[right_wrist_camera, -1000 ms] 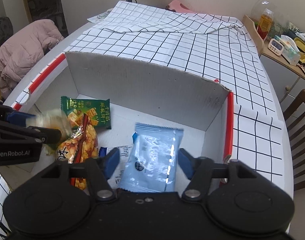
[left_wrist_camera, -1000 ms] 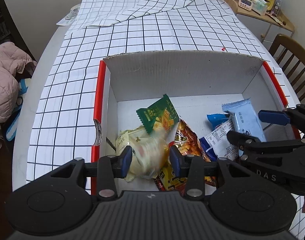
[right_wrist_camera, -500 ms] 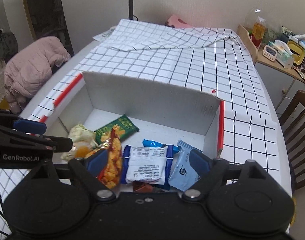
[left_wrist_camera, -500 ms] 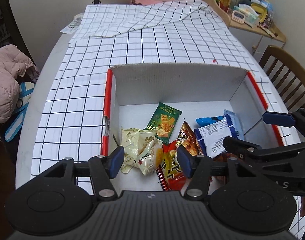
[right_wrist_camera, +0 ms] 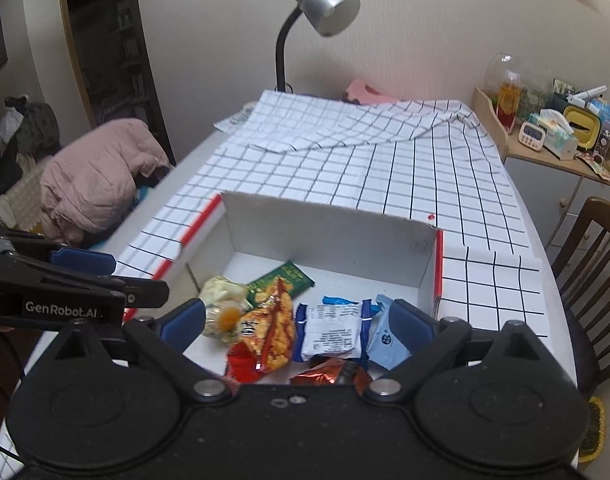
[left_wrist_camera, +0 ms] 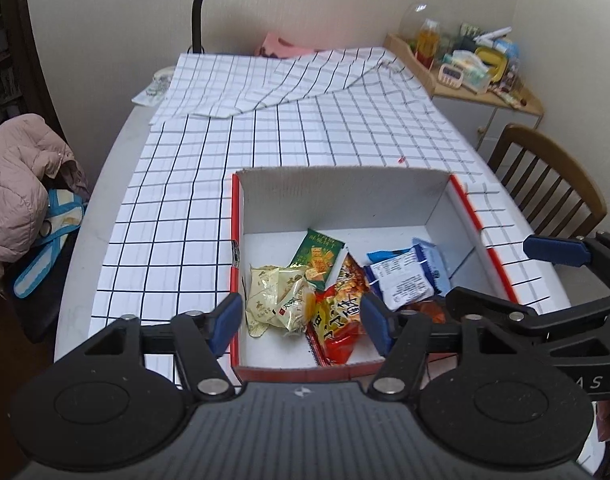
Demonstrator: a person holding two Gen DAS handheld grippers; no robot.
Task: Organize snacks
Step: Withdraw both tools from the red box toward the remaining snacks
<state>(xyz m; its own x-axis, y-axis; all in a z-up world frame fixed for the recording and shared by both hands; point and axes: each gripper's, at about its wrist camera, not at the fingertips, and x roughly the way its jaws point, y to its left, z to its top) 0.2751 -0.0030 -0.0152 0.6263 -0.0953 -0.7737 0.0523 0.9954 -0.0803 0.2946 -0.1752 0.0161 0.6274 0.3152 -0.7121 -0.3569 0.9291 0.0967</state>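
A white cardboard box (left_wrist_camera: 337, 196) with red edges sits on the checked tablecloth and holds several snack packs: pale yellow packs (left_wrist_camera: 279, 300), a green pack (left_wrist_camera: 319, 258), an orange-red pack (left_wrist_camera: 341, 304), a white-and-blue pack (left_wrist_camera: 403, 282) and a light blue pack (right_wrist_camera: 387, 344). My left gripper (left_wrist_camera: 303, 322) is open and empty, above the box's near edge. My right gripper (right_wrist_camera: 299, 322) is open and empty, above the near right part of the box (right_wrist_camera: 329, 232). Each gripper shows at the edge of the other's view.
A desk lamp (right_wrist_camera: 321, 12) stands at the table's far end. A wooden chair (left_wrist_camera: 545, 184) stands to the right. A side shelf (right_wrist_camera: 553, 140) holds small items. A pink jacket (left_wrist_camera: 21, 184) lies on a seat to the left. The tablecloth (left_wrist_camera: 305, 120) is folded at the back.
The left gripper let go of the pale yellow pack and the right one the light blue pack; both lie in the box. Both grippers opened and drew back and up.
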